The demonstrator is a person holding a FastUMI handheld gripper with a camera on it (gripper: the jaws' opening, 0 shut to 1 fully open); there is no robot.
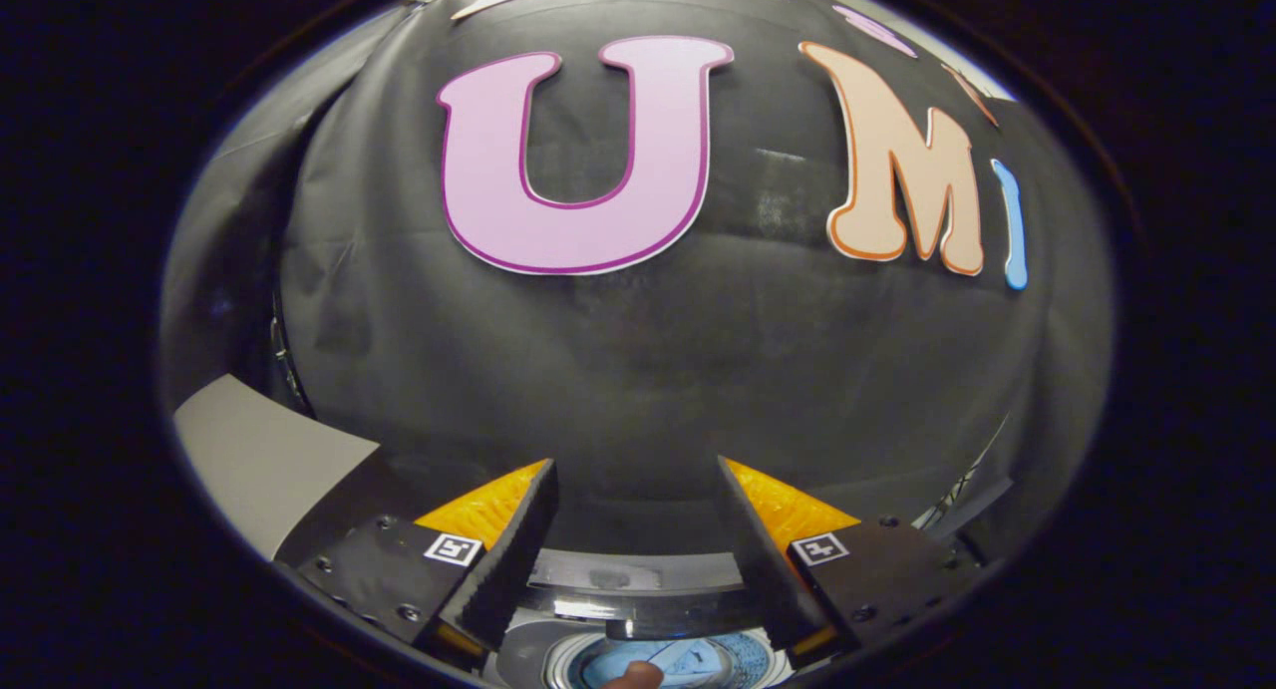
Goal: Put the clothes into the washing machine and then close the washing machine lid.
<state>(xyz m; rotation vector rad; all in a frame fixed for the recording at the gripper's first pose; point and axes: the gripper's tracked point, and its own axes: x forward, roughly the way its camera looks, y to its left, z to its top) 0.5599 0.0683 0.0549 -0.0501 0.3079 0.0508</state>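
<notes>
We hold the gripper [638,490] spread and empty above the washing machine [623,609] — loading seems done; next we judge: close the lid.

The gripper [636,470] is held level and looks straight forward, with its two fingers spread wide apart. The jaws stand open and nothing is between them. The left finger [508,539] leans inward toward its tip, and the right finger [758,539] leans inward the same way, so the gap is narrower at the tips than at the base. Each finger sits on a flat mount with a small square marker on it. Neither finger touches anything.
</notes>
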